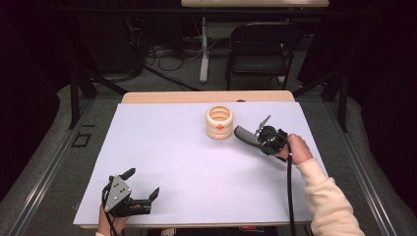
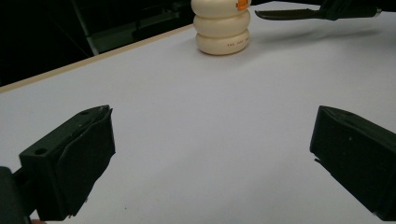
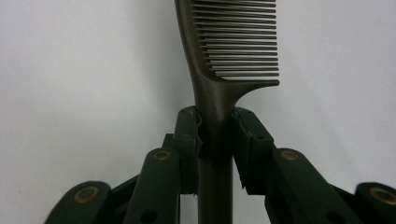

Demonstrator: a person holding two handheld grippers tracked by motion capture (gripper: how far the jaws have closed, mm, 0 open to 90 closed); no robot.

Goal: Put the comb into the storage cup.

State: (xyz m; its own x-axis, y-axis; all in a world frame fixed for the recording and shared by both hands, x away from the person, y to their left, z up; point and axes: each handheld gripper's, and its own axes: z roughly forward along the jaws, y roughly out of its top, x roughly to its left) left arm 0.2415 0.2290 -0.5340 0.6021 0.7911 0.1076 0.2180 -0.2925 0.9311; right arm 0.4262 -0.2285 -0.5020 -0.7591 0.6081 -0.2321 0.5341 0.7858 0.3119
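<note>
Right gripper view: comb [image 3: 219, 70] handle between both fingers [image 3: 189, 135], clamped.

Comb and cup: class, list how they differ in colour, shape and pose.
The comb is dark, the cup cream with an orange mark. The comb is flat and toothed, the cup round and ribbed. The comb is held off the table by the right gripper; the cup stands upright.
</note>
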